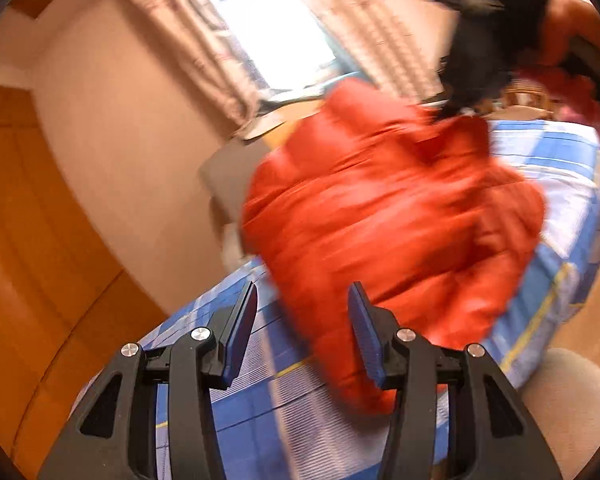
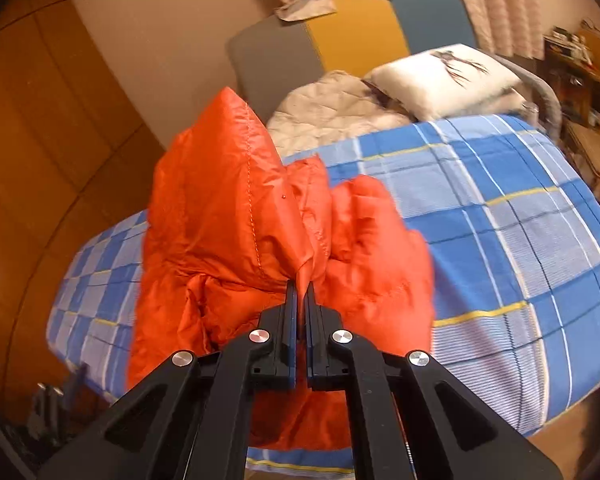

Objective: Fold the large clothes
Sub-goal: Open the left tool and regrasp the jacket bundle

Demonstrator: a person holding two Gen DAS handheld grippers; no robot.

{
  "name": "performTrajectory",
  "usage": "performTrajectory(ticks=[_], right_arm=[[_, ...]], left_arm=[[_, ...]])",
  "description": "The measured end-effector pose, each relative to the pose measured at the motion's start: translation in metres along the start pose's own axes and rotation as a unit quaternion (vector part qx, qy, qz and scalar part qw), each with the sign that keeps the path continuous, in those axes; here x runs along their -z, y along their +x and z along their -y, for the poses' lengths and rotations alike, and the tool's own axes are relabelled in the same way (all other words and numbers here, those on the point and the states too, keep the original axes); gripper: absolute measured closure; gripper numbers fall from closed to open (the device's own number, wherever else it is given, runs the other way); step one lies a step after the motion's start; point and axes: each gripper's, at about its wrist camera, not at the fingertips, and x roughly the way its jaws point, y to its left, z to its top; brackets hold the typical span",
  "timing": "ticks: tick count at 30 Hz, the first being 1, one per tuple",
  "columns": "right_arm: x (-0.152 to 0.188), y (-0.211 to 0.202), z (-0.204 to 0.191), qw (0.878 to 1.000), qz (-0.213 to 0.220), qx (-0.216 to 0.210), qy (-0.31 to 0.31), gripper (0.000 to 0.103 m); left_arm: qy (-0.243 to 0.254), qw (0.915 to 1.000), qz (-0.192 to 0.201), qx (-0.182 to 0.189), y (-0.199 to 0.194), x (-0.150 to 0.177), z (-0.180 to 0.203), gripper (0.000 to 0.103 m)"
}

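An orange puffer jacket (image 1: 380, 216) is bunched on the blue plaid bed sheet (image 1: 548, 152), one part pulled up toward the top right. There the other gripper shows as a blurred black shape (image 1: 484, 48). My left gripper (image 1: 304, 296) is open over the sheet at the jacket's near edge, and only sheet shows between its pads. In the right wrist view my right gripper (image 2: 302, 286) is shut on a pinched fold of the jacket (image 2: 228, 208), which rises in a peak and hangs over the bed's near edge.
A white pillow (image 2: 444, 76) and a beige quilt (image 2: 332, 112) lie at the head of the bed against a grey, yellow and teal headboard (image 2: 356, 32). A wooden wardrobe (image 2: 40, 140) lines the left. Curtains (image 1: 204, 40) frame a bright window. A cluttered desk (image 2: 580, 60) stands at the right.
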Motion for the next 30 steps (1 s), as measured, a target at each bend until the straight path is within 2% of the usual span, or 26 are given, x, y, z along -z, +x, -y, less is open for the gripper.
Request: performTrajectory(ticks=[4, 9, 12, 16, 20, 25, 27, 29, 30], right_arm=[[0.0, 0.0, 0.018, 1.0, 0.009, 0.009, 0.021, 0.101], [0.001, 0.009, 0.033, 0.999, 0.008, 0.037, 0.019, 0.101], [0.008, 0.02, 0.052, 0.998, 0.004, 0.041, 0.045, 0.101], [0.021, 0.037, 0.076, 0.996, -0.002, 0.047, 0.075, 0.101], [0.034, 0.053, 0.08, 0.995, -0.004, 0.067, 0.074, 0.101], [0.038, 0.051, 0.067, 0.993, 0.016, 0.108, 0.042, 0.1], [0.039, 0.039, 0.066, 0.994, 0.031, 0.101, 0.042, 0.096], [0.041, 0.02, 0.063, 0.991, 0.05, 0.114, 0.043, 0.082], [0.041, 0.012, 0.062, 0.99, 0.06, 0.117, 0.043, 0.068]], left_arm=[[-0.055, 0.9976, -0.042, 0.002, 0.031, 0.005, -0.027, 0.056], [-0.043, 0.998, -0.039, 0.025, 0.059, -0.009, -0.014, 0.056], [-0.031, 0.9975, -0.044, 0.046, 0.077, -0.016, 0.002, 0.061], [-0.001, 0.9967, -0.047, 0.067, 0.083, -0.017, 0.033, 0.086], [0.012, 0.9961, -0.047, 0.074, 0.076, -0.019, 0.056, 0.103], [0.024, 0.9956, -0.054, 0.073, 0.07, -0.02, 0.063, 0.103], [0.02, 0.9949, -0.061, 0.078, 0.069, -0.02, 0.06, 0.103], [0.02, 0.9947, -0.064, 0.077, 0.069, -0.019, 0.06, 0.103], [0.017, 0.9946, -0.067, 0.078, 0.069, -0.019, 0.06, 0.103]])
